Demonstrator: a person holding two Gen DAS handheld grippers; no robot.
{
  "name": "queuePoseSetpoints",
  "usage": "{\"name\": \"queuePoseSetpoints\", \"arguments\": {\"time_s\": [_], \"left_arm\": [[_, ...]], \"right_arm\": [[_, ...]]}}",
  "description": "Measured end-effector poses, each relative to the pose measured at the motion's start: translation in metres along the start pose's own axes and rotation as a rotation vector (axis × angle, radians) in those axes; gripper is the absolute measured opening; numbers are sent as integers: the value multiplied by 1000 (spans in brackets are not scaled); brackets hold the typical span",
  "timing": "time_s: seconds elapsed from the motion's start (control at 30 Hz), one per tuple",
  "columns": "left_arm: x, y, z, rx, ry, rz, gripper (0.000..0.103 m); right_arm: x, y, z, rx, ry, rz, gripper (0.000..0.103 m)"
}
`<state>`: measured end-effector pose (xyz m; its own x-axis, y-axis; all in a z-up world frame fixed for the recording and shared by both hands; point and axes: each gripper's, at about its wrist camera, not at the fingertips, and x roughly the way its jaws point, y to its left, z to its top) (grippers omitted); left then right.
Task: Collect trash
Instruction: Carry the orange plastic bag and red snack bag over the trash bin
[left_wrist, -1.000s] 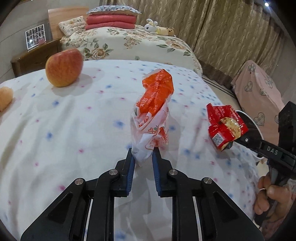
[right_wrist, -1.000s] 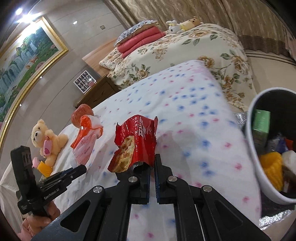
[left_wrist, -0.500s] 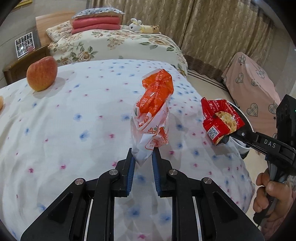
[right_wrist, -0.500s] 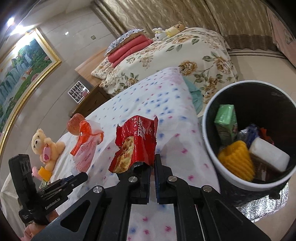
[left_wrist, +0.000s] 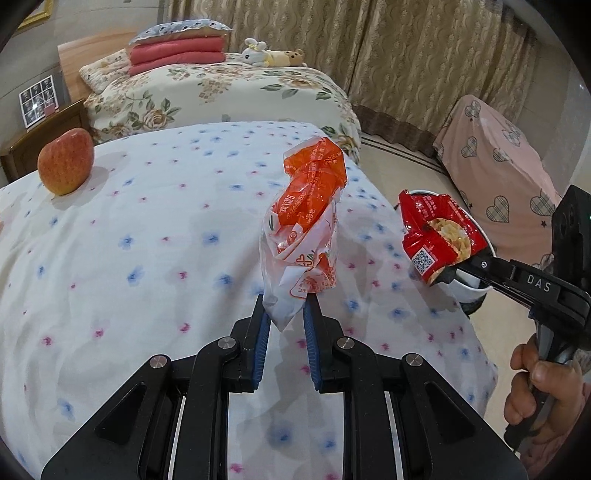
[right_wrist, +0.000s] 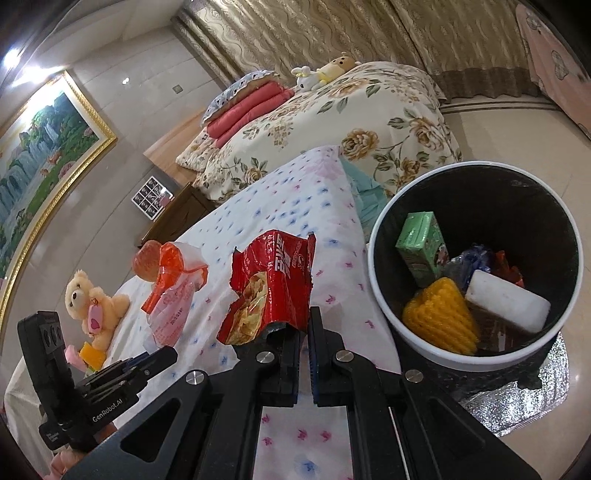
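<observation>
right wrist view — red wrapper pinched upright in right hand-held gripper, beside bin.

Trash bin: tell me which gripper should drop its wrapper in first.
Right. The right gripper, holding the red wrapper, is beside the trash bin; the left gripper holds the orange wrapper farther away over the bed.
</observation>
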<state>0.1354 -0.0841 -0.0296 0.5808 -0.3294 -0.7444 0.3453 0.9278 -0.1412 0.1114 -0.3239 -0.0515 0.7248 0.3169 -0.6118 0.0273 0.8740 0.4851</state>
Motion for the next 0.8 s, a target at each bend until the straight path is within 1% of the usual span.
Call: {"name": "queuePoseSetpoints", "arguments": {"time_s": [0.33, 0.8], "left_arm": [[2, -26, 0, 42, 4, -32, 17], [12, -62, 9, 106, 10, -78, 17]], "right_arm": [[-17, -13, 0, 21, -27, -16, 4], [-41, -38, 2, 54, -69, -59, 4]]}}
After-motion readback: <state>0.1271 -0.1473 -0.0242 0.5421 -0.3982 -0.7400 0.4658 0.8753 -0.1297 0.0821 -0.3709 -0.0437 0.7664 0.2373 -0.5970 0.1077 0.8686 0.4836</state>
